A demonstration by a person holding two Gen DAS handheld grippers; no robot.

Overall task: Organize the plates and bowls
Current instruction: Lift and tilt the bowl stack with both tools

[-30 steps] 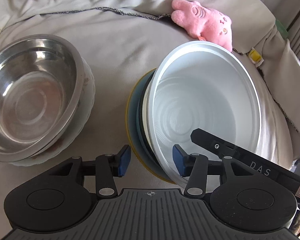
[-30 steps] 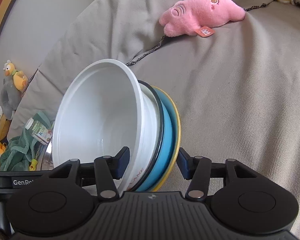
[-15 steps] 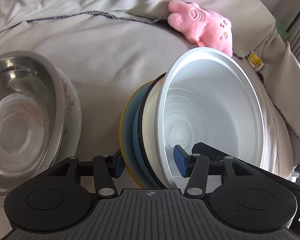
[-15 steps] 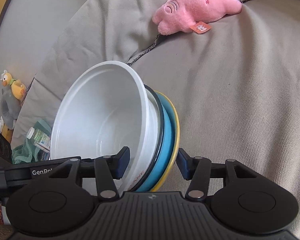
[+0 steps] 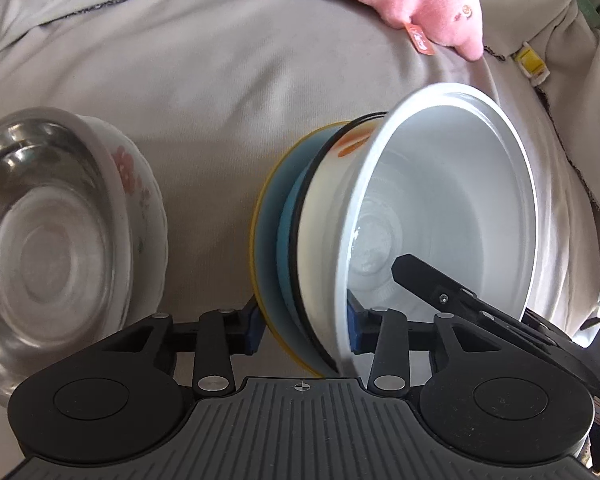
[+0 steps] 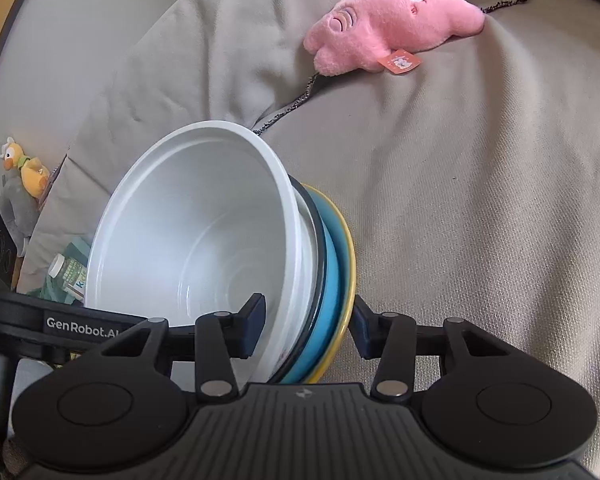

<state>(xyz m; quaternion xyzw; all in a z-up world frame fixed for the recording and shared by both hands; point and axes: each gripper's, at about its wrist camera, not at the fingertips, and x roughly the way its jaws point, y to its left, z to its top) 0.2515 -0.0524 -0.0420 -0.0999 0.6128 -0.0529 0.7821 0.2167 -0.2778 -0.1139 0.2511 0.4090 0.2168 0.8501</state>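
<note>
White plastic formed the innermost vessel of a tilted stack: a deep white bowl (image 5: 452, 216) nested inside a white enamel dish with a black rim (image 5: 332, 184), which sat in a blue plate (image 5: 286, 248), backed by a yellow-rimmed plate (image 5: 260, 240). The whole stack stood nearly on edge above the grey sofa cover (image 5: 220, 80), its mouth turned sideways, and the white bowl held nothing. The left gripper (image 5: 304, 326) straddled the lower rim of the stack, one blue pad behind the yellow-rimmed plate and the other inside the white bowl, both seeming to press against it. In the right wrist view the right gripper (image 6: 306, 326) spanned the same stack (image 6: 300, 280) from the other side, its inner pad inside the white bowl and its outer pad just beside the yellow rim; whether that outer pad touched, I could not tell. Toward the left edge of the sofa cover, well apart from the stack, a steel bowl (image 5: 40, 220) sat nested inside a floral-printed white bowl (image 5: 140, 184), the steel one holding nothing. A pink plush toy (image 5: 424, 4) lay near the far edge of the cover, by the back cushion, and a small yellow duck figure (image 6: 24, 168) stood beyond the cover's left side in the right wrist view.
</note>
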